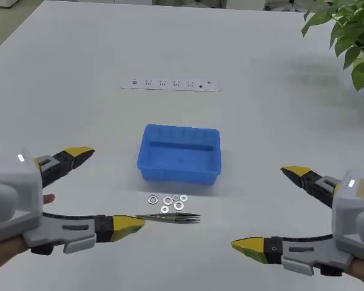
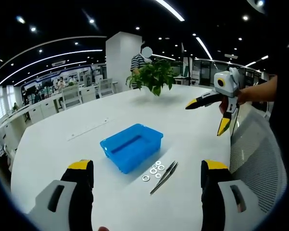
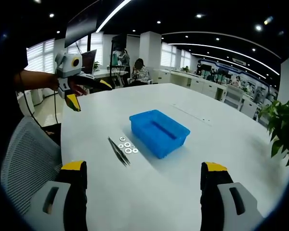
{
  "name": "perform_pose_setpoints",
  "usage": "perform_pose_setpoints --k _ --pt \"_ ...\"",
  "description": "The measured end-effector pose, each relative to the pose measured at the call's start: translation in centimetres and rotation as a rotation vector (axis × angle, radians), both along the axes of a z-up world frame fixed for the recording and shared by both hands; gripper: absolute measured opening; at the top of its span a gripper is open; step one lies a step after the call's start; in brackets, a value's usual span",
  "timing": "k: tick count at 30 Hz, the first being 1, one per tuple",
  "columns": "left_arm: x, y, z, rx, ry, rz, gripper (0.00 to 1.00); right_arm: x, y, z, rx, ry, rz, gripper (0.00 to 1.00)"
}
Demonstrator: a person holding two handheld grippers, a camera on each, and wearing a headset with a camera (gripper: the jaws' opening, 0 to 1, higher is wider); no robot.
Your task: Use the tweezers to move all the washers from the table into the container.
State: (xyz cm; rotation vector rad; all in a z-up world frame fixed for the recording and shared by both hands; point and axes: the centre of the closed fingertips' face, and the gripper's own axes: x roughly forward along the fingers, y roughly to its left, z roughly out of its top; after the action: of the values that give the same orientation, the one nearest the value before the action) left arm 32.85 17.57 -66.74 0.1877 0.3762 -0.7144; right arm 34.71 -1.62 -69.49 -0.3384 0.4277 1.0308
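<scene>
The white table (image 1: 279, 109) has wide bare stretches on both sides of the blue bin (image 1: 179, 170), which sits mid-tabletop. A power strip (image 1: 170, 84) lies beyond it toward the far edge, well apart. A plant (image 1: 349, 33) overhangs the far right corner and is cut off by the frame.

The washers (image 1: 170, 202) lie in a small cluster on the tabletop just in front of the bin's near wall, outside it. The tweezers (image 1: 170, 217) lie just beside them on the near side, roughly parallel to that wall (whether they touch a washer cannot be made out).

The left gripper (image 1: 116, 187) hovers above the tabletop left of the washers, pointing right, its jaws spread wide with nothing between them. The right gripper (image 1: 258, 207) mirrors it from the right side, pointing left, jaws equally wide and empty. Both are apart from the tweezers, with clear tabletop between.

In the gripper views a mesh chair back (image 3: 29, 159) stands at the table's near edge. In the head view the gripper bodies run off the frame's sides. The washers are too small to count surely; about six.
</scene>
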Motion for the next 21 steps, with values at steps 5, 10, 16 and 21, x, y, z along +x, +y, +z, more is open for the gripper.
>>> perform_pose_setpoints --k 5,10,16,21 --pt "-0.03 -0.02 0.02 -0.001 -0.003 -0.002 0.99 -0.04 0.08 0.06 -0.001 -0.002 0.001 1.00" --pt "-0.01 -0.13 0.11 -0.002 -0.006 -0.008 0.98 -0.13 0.05 0.07 -0.004 -0.002 0.004 1.00" --pt "0.02 -0.24 0.08 0.001 -0.005 -0.015 0.98 -0.03 -0.04 0.09 -0.006 -0.003 0.003 1.00" --pt "0.14 -0.21 0.13 -0.002 -0.007 -0.011 0.99 -0.08 -0.05 -0.05 -0.011 0.000 0.007 1.00"
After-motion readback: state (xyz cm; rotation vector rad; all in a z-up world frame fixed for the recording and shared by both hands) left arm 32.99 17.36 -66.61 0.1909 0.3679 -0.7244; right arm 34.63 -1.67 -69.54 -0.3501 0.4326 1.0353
